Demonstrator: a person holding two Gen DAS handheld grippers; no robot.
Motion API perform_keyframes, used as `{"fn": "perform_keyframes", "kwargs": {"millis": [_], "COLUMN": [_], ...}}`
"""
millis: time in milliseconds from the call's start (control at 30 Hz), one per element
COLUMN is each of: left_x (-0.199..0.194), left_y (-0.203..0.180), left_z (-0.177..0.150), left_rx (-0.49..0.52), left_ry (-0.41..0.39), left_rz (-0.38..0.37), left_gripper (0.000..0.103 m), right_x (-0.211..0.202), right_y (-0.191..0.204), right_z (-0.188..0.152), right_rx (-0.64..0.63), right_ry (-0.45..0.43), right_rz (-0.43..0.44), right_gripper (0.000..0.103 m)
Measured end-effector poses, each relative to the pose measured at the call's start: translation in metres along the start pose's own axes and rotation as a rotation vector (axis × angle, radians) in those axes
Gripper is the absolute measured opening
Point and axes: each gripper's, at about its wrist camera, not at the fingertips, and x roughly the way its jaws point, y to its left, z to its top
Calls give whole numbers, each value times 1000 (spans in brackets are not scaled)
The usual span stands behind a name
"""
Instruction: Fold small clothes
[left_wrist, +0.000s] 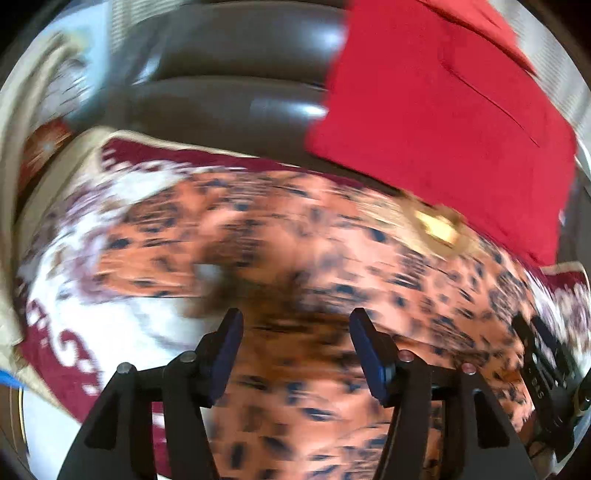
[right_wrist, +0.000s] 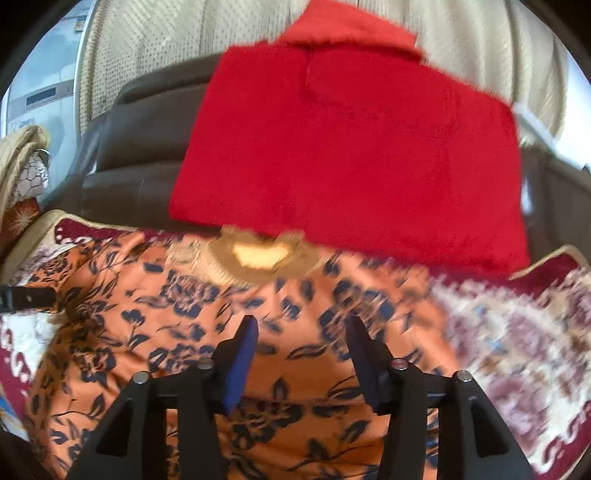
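Note:
An orange garment with a dark blue flower print (right_wrist: 207, 314) lies spread on a patterned rug; its tan neckline (right_wrist: 258, 254) points away from me. It also fills the left wrist view (left_wrist: 295, 240), blurred. A folded red garment (right_wrist: 351, 147) lies just beyond the neckline, and shows at the upper right of the left wrist view (left_wrist: 443, 110). My left gripper (left_wrist: 295, 325) is open and empty above the orange cloth. My right gripper (right_wrist: 301, 328) is open and empty above the orange cloth. The right gripper's body shows at the right edge of the left wrist view (left_wrist: 546, 376).
The maroon and cream rug (right_wrist: 517, 332) lies under the clothes. A dark brown leather sofa (right_wrist: 140, 147) stands behind, also in the left wrist view (left_wrist: 229, 74). A beige curtain (right_wrist: 147, 44) hangs at the back. Cushions (right_wrist: 26, 173) sit at the far left.

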Motion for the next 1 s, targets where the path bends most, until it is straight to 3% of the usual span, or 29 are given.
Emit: {"fn": "perform_keyframes", "kwargs": {"millis": [233, 300, 400, 467, 600, 700, 733, 767, 800, 867, 1000], "left_x": [8, 18, 34, 44, 62, 84, 87, 88, 90, 89, 51], "left_y": [155, 186, 212, 212, 192, 185, 183, 180, 174, 160, 106], "left_z": [25, 27, 27, 27, 35, 44, 47, 48, 51, 57, 80], "left_rx": [-293, -378, -497, -539, -522, -537, -542, -542, -529, -508, -421], "left_ry": [47, 80, 96, 101, 102, 124, 118, 108, 109, 131, 86], "left_rz": [199, 191, 83, 11, -38, -124, -136, -146, -167, -219, -335], "left_gripper": [65, 65, 64, 64, 65, 64, 59, 46, 8, 8, 8], "right_x": [55, 54, 48, 46, 48, 48, 47, 46, 42, 37, 29], "right_y": [-15, -11, -13, -16, -19, -18, -19, -20, -22, -27, -44], "right_z": [-14, -14, -12, -13, -14, -15, -15, -15, -16, -16, -14], "right_rx": [143, 120, 140, 152, 164, 147, 143, 137, 134, 141, 190], "right_ry": [237, 215, 171, 153, 150, 151, 147, 139, 132, 109, 71], "right_rz": [76, 70, 111, 111, 120, 116, 117, 115, 110, 103, 110], "right_gripper": [54, 55, 55, 55, 55, 55, 55, 55, 55, 55, 55]}}
